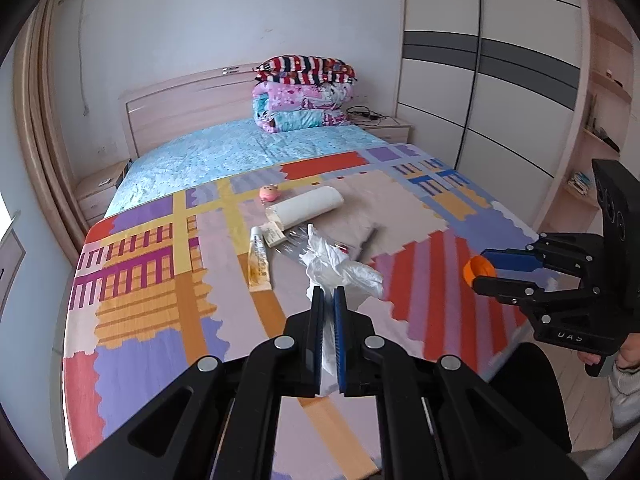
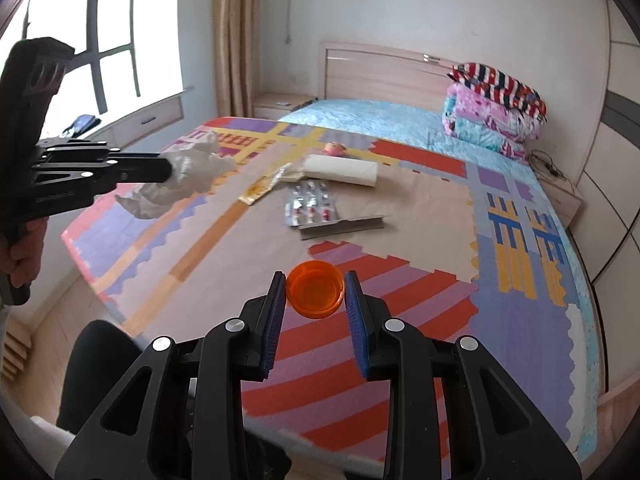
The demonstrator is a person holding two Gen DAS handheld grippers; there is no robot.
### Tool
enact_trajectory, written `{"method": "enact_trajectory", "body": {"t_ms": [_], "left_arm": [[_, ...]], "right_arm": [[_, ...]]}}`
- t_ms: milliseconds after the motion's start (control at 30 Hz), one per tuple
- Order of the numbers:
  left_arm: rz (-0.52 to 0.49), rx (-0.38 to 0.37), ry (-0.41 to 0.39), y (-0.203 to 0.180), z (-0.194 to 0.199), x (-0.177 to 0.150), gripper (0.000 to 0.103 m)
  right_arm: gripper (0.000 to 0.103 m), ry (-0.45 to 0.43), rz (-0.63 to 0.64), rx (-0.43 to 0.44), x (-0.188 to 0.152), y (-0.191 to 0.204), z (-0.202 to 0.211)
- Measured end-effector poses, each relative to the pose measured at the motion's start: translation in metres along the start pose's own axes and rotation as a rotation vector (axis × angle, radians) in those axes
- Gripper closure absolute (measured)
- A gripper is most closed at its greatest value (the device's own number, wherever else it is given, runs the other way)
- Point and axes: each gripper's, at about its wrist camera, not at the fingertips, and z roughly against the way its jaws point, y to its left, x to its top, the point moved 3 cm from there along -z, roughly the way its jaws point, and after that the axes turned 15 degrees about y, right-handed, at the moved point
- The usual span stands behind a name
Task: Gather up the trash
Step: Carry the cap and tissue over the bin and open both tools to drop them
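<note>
Crumpled white tissue [image 1: 340,272] is pinched between the clenched pads of the left claw [image 1: 329,294], held up above the near part of the bed [image 1: 160,320], its loose end spilling out past the fingertips. Off to that tissue's right, the right claw [image 2: 315,282] grips a small orange plastic cap [image 2: 315,294] by its rim, open side toward the camera, also lifted clear of the patchwork cover. Beyond the tissue, more litter lies on the bed: a yellow-and-white tube [image 1: 259,260] just beyond and to its left, a small paper box [image 1: 274,234] touching the tube's far end, and a white cardboard roll [image 1: 308,205] lying on its side farther back. From the right wrist view a foil blister pack of pills [image 2: 310,202] lies near the roll, with a flat grey card strip [image 2: 344,226] touching its near edge. A small pink toy [image 1: 269,193] lies just beyond the roll. Farthest from the tissue, folded quilts [image 1: 304,92] are stacked against the headboard [image 1: 180,108].
</note>
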Motion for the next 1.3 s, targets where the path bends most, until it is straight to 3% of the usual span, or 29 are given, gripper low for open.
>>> {"method": "enact_trajectory", "body": {"t_ms": [400,500,700,933,1300], "left_arm": [[-0.057,-0.063,0.016,-0.045,0.03,-0.057,0.098],[-0.071,-0.04,0.015,-0.056,0.033,-0.072,0.098],[-0.045,-0.082,0.046,-0.065,0.031,-0.106,0.098],[-0.029,-0.149,0.152,-0.075,0.005,-0.142,0.098],[0.002,-0.188,0.318,-0.083,-0.05,-0.187,0.098]], "right_arm": [[0.073,-0.003,0.067,0.051,-0.034,0.037,0.031],[0.073,0.005,0.087,0.06,-0.044,0.048,0.033],[0.073,0.023,0.122,0.08,-0.068,0.065,0.029],[0.073,0.088,0.108,0.134,-0.093,0.077,0.014],[0.073,0.214,0.066,0.22,-0.133,0.089,-0.024]]}}
